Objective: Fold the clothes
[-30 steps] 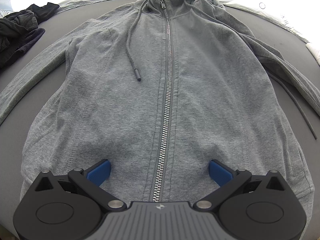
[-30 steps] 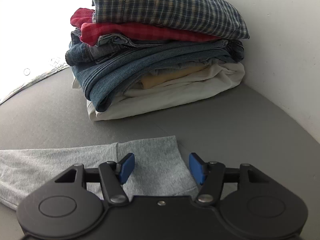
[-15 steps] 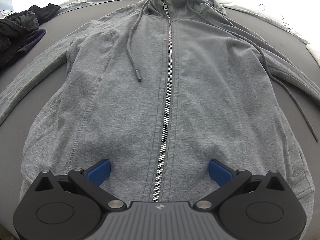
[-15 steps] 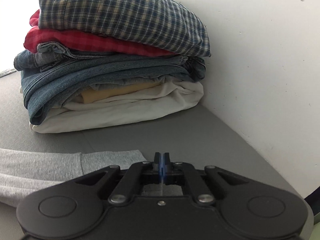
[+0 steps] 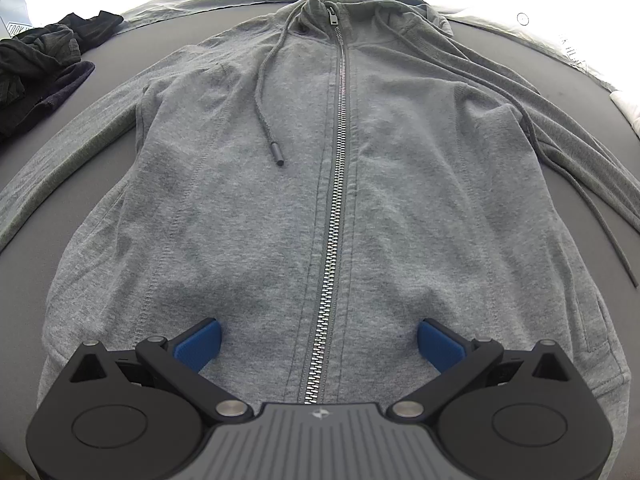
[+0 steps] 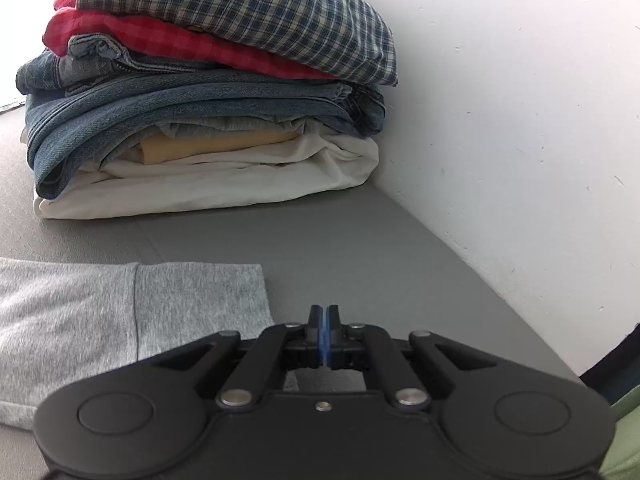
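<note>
Grey marl jersey fills the left wrist view: a zip-up hoodie (image 5: 280, 208) lies face up and flat on the grey table (image 6: 340, 248), zipper (image 5: 334, 216) closed from hem to collar, both sleeves spread outward. Laid open like this, it offers clean edges for a fold. One drawstring (image 5: 266, 120) rests on the chest; the other trails off over the right sleeve.

The left gripper (image 5: 318, 338) hovers over the hem with its jaws spread wide, straddling the zipper and gripping nothing, perhaps to pin or pinch the hem.

The right gripper (image 6: 324, 330) sits just beside the sleeve cuff (image 6: 200, 300), its blue pads pressed together. Whether any cuff fabric is caught between them I cannot tell.

Beyond the cuff, against the white wall (image 6: 520, 120), stands a stack of folded clothes (image 6: 208, 96), a plaid shirt on top. A dark heap of garments (image 5: 36, 72) lies at the far left.
</note>
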The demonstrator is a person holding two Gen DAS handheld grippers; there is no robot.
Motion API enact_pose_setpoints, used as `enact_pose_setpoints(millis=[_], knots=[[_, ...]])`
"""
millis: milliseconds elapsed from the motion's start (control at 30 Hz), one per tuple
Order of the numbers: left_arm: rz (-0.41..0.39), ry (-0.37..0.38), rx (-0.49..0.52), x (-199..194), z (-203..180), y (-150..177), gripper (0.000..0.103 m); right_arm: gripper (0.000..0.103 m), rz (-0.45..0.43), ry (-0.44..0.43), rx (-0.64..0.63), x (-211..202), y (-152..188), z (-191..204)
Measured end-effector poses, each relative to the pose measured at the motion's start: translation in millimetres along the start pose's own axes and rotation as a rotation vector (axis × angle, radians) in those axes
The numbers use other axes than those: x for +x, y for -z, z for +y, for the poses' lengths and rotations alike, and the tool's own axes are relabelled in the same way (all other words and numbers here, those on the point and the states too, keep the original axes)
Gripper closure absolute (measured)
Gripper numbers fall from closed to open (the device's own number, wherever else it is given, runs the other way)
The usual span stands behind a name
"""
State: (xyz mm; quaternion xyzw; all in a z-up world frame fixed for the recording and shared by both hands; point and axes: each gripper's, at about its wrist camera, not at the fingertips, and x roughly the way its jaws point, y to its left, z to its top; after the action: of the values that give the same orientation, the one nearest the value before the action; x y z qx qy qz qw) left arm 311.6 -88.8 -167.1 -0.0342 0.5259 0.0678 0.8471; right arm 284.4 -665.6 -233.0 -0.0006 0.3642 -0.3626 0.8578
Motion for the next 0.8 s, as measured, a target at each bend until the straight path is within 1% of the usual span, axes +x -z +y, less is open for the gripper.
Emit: enact_pose_setpoints(millis=[33, 67, 100, 167, 267, 333, 433, 533, 600, 700, 800], knots=[[-0.003, 0.001, -0.001, -1.0, 0.6, 0.6, 0.000, 0.085, -0.002, -0.021, 0.008, -7.7, 2.2, 0.3], [-0.010, -0.003, -0.004, -3.4, 2.1, 1.9, 0.000, 0.066, -0.004, -0.043, 0.016, -15.4, 4.3, 0.6], [-0.024, -0.013, -0.007, -7.3, 4.6, 3.7, 0.000, 0.060, -0.006, -0.064, 0.024, -23.0, 6.5, 0.9], [-0.053, -0.036, -0.015, -16.3, 11.2, 7.8, 0.000, 0.059, -0.010, -0.107, 0.041, -38.4, 10.8, 1.6], [-0.109, -0.089, -0.059, -35.8, 34.7, 16.8, 0.000, 0.059, -0.017, -0.171, 0.065, -61.4, 17.3, 2.5], [-0.133, -0.127, -0.087, -46.3, 55.4, 24.1, 0.000, 0.059, -0.005, -0.235, 0.070, -76.3, 23.7, 16.5], [-0.139, -0.200, -0.092, -53.5, 84.6, 33.8, 0.000, 0.059, 0.019, -0.346, 0.069, -97.7, 32.8, 41.5], [-0.113, -0.239, -0.103, -51.8, 114.1, 42.4, 0.000, 0.059, 0.059, -0.496, 0.046, -125.7, 44.2, 76.3], [-0.105, -0.237, -0.132, -51.1, 129.8, 49.0, 0.000, 0.059, 0.095, -0.608, 0.007, -148.9, 53.2, 102.8], [-0.080, -0.150, -0.168, -45.6, 148.0, 56.7, 0.000, 0.058, 0.127, -0.759, -0.082, -186.6, 70.2, 138.6], [-0.064, -0.087, -0.162, -36.8, 155.3, 60.2, 0.001, 0.057, 0.163, -0.899, -0.142, -219.5, 85.1, 166.2]])
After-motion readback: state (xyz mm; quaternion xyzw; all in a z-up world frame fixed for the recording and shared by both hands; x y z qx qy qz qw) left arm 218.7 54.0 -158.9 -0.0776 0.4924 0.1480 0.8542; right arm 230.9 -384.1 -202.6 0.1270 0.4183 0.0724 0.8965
